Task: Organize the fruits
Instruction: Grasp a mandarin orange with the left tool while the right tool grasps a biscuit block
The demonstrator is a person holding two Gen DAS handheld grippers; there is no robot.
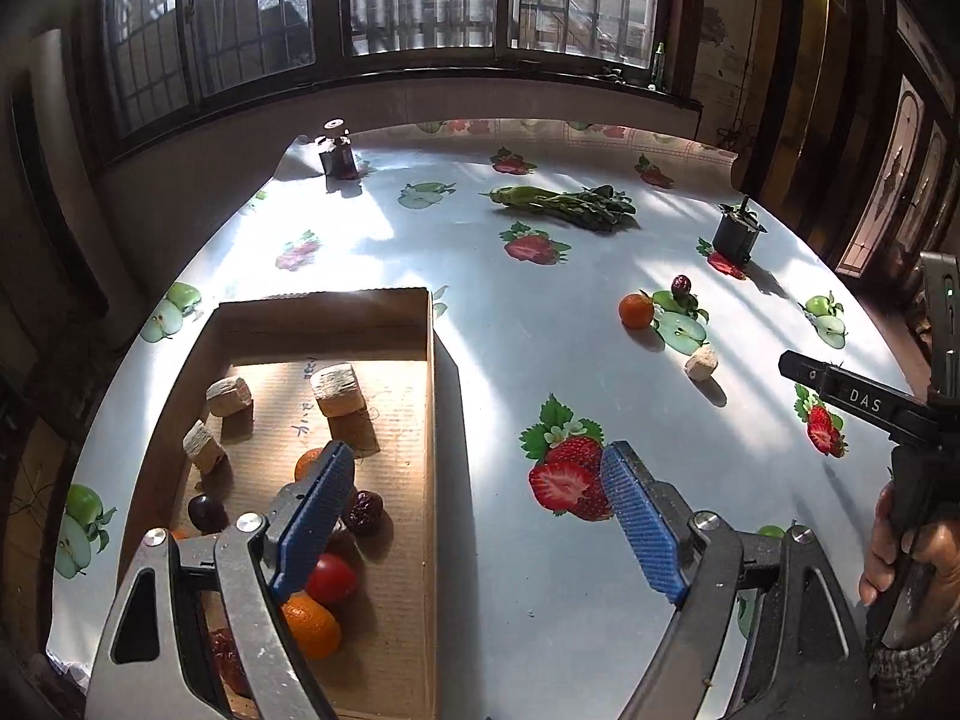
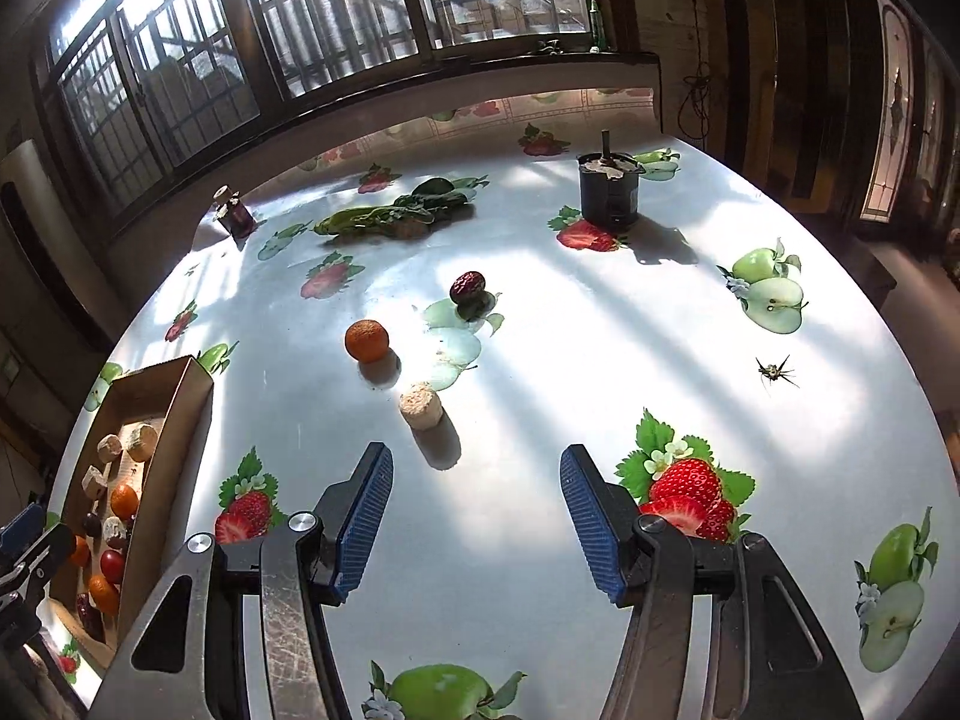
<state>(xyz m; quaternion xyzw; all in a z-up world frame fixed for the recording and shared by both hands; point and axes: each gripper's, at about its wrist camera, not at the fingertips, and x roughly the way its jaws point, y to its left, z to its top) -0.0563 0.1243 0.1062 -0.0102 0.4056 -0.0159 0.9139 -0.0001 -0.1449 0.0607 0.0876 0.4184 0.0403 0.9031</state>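
Observation:
A cardboard box (image 1: 429, 396) at the table's left holds beige chunks (image 1: 334, 389), small oranges (image 1: 312, 625), a red tomato (image 1: 331, 578) and dark dates (image 1: 363, 511). My left gripper (image 1: 474, 483) is open and empty, its left finger over the box's right part, its right finger over the cloth. Loose on the table lie an orange (image 2: 366, 339), a dark date (image 2: 467, 286) and a beige chunk (image 2: 419, 405). My right gripper (image 2: 477, 480) is open and empty, just short of the beige chunk. The box also shows in the right wrist view (image 2: 180, 414).
The round table has a fruit-print cloth (image 2: 540, 360). Leafy greens (image 2: 390, 216), a small dark bottle (image 2: 234, 213) and a black pot (image 2: 609, 189) stand toward the far side. A small dried stem (image 2: 774, 371) lies at the right. Windows run behind the table.

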